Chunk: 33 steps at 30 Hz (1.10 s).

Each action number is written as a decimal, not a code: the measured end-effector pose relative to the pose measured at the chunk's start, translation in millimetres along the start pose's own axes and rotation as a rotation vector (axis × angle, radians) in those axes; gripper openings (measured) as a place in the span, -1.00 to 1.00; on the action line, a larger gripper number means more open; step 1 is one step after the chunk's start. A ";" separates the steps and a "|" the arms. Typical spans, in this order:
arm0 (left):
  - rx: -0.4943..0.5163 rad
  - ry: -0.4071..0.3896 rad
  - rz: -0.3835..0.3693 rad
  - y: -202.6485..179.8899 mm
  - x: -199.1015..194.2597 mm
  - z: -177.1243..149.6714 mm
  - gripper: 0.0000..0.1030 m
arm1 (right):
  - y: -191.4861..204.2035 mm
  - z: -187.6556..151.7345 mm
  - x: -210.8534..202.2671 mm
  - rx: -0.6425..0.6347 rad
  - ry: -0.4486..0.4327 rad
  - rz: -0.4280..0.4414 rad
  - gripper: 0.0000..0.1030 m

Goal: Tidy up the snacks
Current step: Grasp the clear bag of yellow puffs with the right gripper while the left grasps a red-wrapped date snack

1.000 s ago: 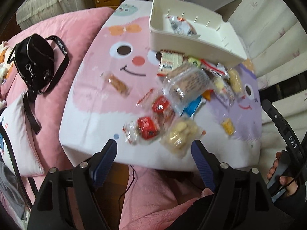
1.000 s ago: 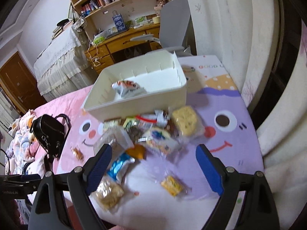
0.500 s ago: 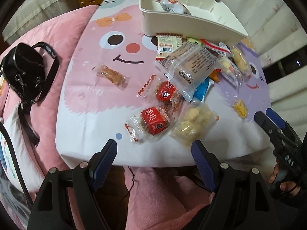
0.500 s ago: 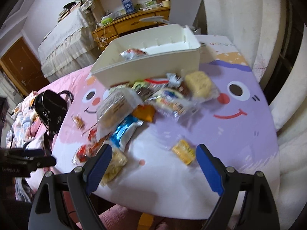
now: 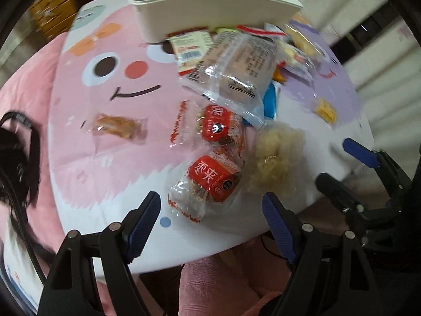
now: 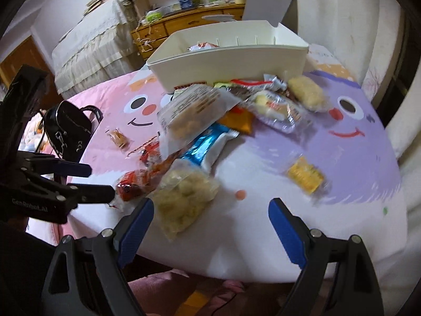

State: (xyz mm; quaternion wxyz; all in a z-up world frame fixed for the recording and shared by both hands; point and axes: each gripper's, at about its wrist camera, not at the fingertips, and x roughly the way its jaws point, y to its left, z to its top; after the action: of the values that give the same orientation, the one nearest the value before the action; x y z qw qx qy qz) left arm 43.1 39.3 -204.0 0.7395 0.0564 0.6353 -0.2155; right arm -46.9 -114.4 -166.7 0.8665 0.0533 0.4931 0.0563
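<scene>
Several wrapped snacks lie in a pile on the cartoon-print table (image 5: 105, 158). A white bin (image 5: 210, 8) stands at the back with one snack inside; it also shows in the right wrist view (image 6: 236, 60). My left gripper (image 5: 210, 210) is open, just in front of a red-labelled snack (image 5: 213, 179). A pale puffed snack bag (image 5: 276, 158) lies right of it. My right gripper (image 6: 210, 216) is open near the table's front edge, with the puffed snack bag (image 6: 181, 202) at its left finger and a small yellow snack (image 6: 305, 175) ahead on the right.
A black handbag (image 6: 68, 129) lies on the pink bed left of the table. A small brown snack (image 5: 118, 127) sits apart on the pink print. A desk, chair and shelves stand behind the bin. The left gripper also shows in the right wrist view (image 6: 86, 181).
Both grippers have moved down and closer to the table's front edge. The left one now sits right at the red-labelled snack. The snacks have not moved.
</scene>
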 end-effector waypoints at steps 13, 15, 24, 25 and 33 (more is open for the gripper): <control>0.313 0.086 -0.065 -4.1 34.0 27.0 0.42 | 44.6 -24.6 22.9 0.134 -0.051 -0.136 0.74; 0.356 0.104 -0.065 -7.7 40.3 32.0 0.39 | 48.4 -25.5 26.2 0.138 -0.068 -0.161 0.74; 0.451 0.151 -0.068 -25.3 62.4 46.1 0.09 | 47.9 -30.3 44.7 0.229 -0.103 -0.194 0.74; 0.460 0.153 -0.070 -26.6 63.8 47.8 0.09 | 48.4 -30.7 46.4 0.231 -0.106 -0.196 0.74; 0.453 0.165 -0.071 -29.3 76.0 52.0 0.06 | 48.7 -31.6 54.2 0.200 -0.135 -0.203 0.69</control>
State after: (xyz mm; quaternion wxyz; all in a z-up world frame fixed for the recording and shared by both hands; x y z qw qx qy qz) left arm 86.9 -24.4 -262.0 0.6454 0.2156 0.6307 -0.3731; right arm -48.8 -57.0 -221.5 0.8892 0.0930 0.4399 -0.0846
